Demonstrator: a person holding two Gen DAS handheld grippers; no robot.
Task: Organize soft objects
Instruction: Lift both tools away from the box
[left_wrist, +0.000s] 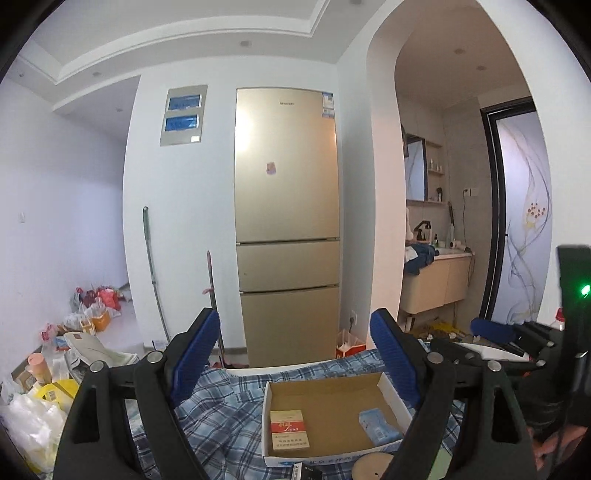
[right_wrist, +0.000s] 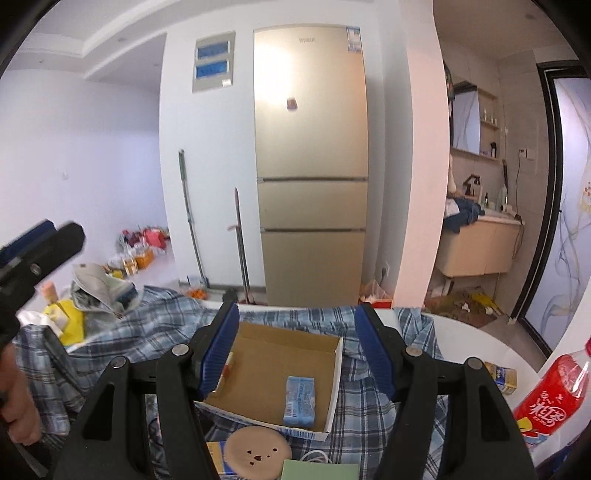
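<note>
right wrist view: the blue tissue pack (right_wrist: 300, 400) lies flat in the open cardboard box (right_wrist: 334, 373), which sits on the plaid shirt (right_wrist: 373, 413) spread over the white surface (right_wrist: 476, 338). a red-and-white carton (left_wrist: 290, 430) lies in the box's left part. my right gripper (right_wrist: 295, 347) and left gripper (left_wrist: 295, 363) both hang above with fingers wide, holding nothing. i'd say the shirt is the soft thing left loose, so i'd lower onto a free edge away from the box and pinch cloth only.
</note>
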